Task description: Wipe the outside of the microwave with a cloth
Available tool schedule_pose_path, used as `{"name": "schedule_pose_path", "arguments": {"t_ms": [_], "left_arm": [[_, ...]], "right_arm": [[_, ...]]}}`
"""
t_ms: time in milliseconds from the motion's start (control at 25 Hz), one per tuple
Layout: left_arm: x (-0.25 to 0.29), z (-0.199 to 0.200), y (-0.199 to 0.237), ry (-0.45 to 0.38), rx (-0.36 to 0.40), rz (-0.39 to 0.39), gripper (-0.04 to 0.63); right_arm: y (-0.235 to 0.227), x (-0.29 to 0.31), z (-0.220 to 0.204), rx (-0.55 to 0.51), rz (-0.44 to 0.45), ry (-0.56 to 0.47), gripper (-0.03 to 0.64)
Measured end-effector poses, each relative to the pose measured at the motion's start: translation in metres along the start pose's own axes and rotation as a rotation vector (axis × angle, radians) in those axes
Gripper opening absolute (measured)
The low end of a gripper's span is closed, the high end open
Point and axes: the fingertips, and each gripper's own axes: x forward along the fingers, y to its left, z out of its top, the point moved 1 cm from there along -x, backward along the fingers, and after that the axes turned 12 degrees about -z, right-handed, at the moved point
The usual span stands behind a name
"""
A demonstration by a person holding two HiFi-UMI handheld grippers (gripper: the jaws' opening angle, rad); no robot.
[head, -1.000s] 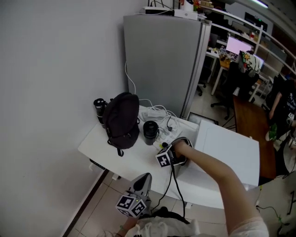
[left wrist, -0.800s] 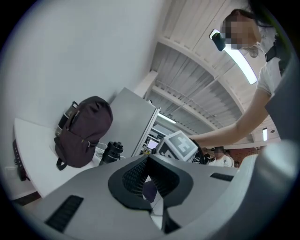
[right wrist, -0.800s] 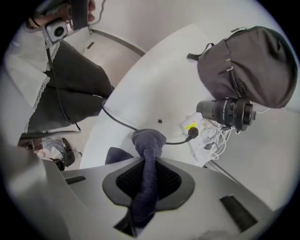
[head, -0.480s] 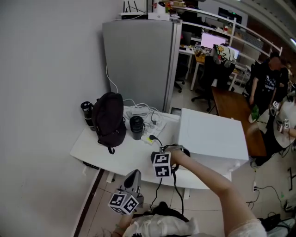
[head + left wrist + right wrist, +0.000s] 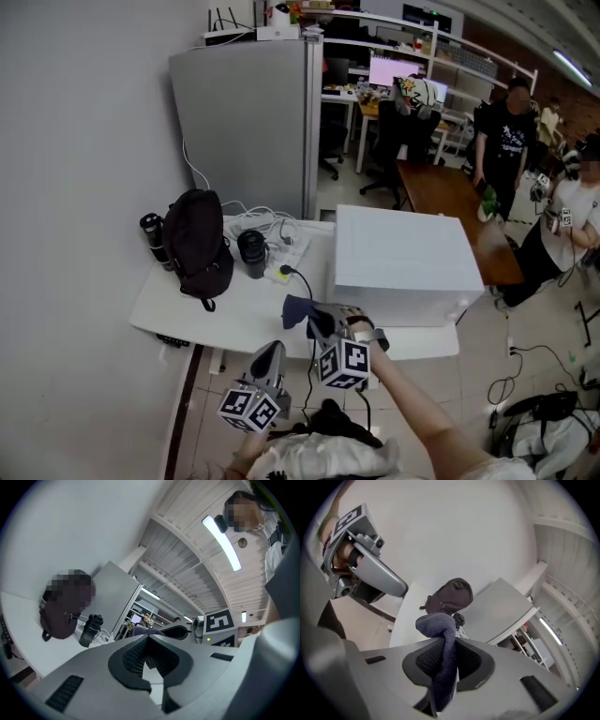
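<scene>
No legible text anywhere, just square markers on the gripper cubes. Right gripper is clamped on the dark cloth, over the table edge just beside the white microwave. Left gripper has its jaws nearly together with nothing between them, and sits low off the table's front. Only the head view shows the microwave. Right gripper view shows the cloth bunched above the jaws, with the backpack behind.

Black backpack upright on white table, close to the wall. Dark bottle just left of backpack. Black cup just right of backpack, with a tangle of white cables beyond the cup. Tall grey cabinet behind backpack. Wooden table well to backpack's right, with a person in black standing past it.
</scene>
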Motion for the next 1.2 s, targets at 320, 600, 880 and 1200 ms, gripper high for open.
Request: {"name": "schedule_pose_path", "arguments": {"t_ms": [320, 600, 880, 1200], "left_arm": [[0.01, -0.017, -0.027, 0.053, -0.004, -0.087, -0.014], [0.028, -0.025, -0.049, 0.06, 0.007, -0.109, -0.014], [0.062, -0.044, -0.082, 0.079, 0.013, -0.117, -0.014], [0.102, -0.082, -0.135, 0.125, 0.0, -0.165, -0.014]], "right_arm": [[-0.04, -0.007, -0.053, 0.305, -0.257, 0.047, 0.078], [-0.061, -0.024, -0.105, 0.437, -0.334, 0.092, 0.079], [-0.102, -0.068, -0.194, 0.557, -0.444, 0.168, 0.078], [-0.158, -0.152, -0.341, 0.594, -0.619, 0.337, 0.08]]}}
